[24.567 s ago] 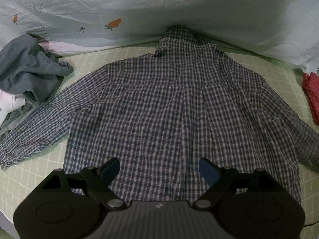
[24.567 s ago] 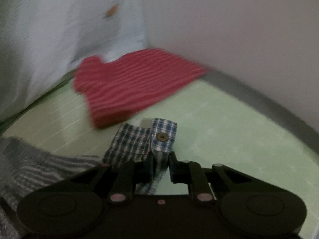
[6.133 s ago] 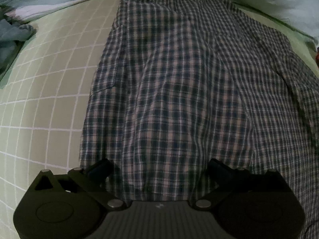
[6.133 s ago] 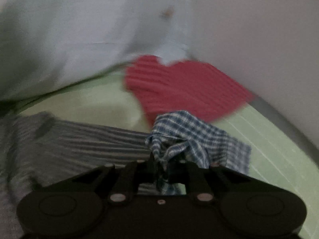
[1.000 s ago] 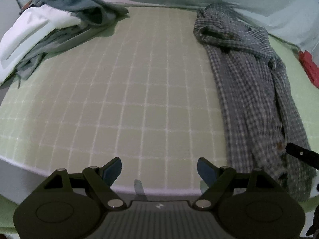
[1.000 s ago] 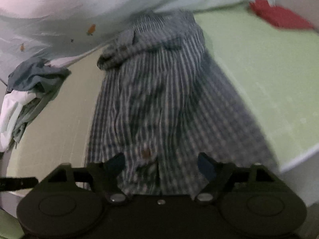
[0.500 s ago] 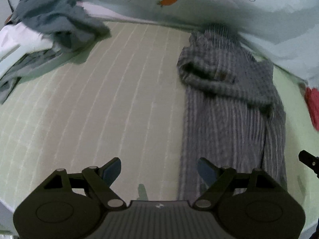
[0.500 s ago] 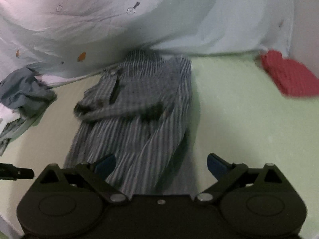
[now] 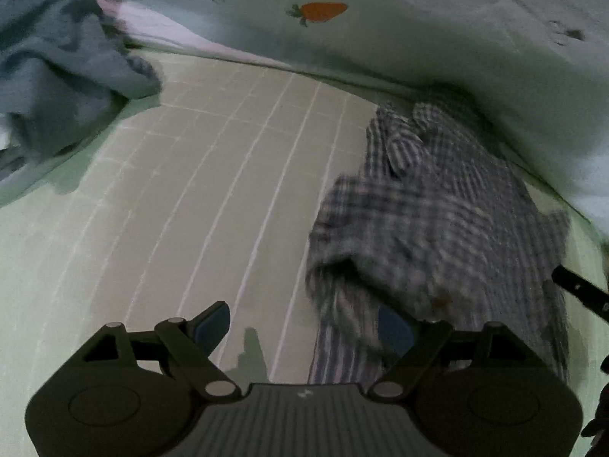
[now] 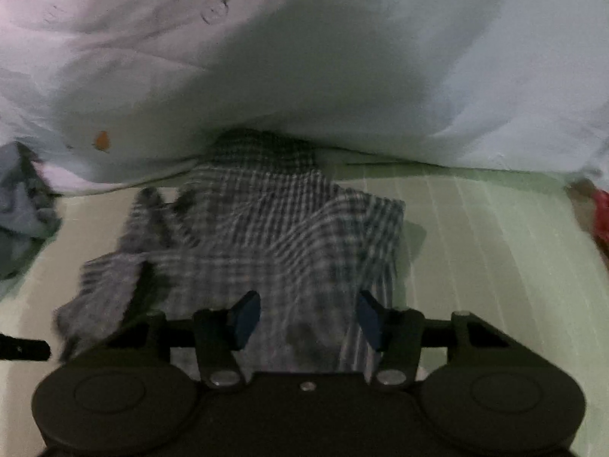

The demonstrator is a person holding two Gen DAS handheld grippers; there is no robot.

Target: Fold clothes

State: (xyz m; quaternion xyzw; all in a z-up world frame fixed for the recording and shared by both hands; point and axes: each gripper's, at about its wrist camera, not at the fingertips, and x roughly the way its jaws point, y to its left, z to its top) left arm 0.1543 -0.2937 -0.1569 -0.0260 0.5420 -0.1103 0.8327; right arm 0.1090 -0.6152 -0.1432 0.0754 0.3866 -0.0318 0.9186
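Left wrist view: the left gripper (image 9: 302, 323) hovers with its blue-padded jaws spread wide and empty above a pale green mat (image 9: 182, 205) ruled in a white grid. The checked shirt (image 9: 430, 221) — thin woven cotton, rumpled into a long narrow strip — lies to the right, its collar end against a white quilt (image 9: 418, 38) printed with a carrot. A soft grey garment (image 9: 57, 76) is heaped far left.

Right wrist view: the right gripper (image 10: 306, 318) is likewise wide apart, holding nothing, low over the shirt's (image 10: 274, 228) creased near end. A red cloth (image 10: 601, 213) shows at the right edge.
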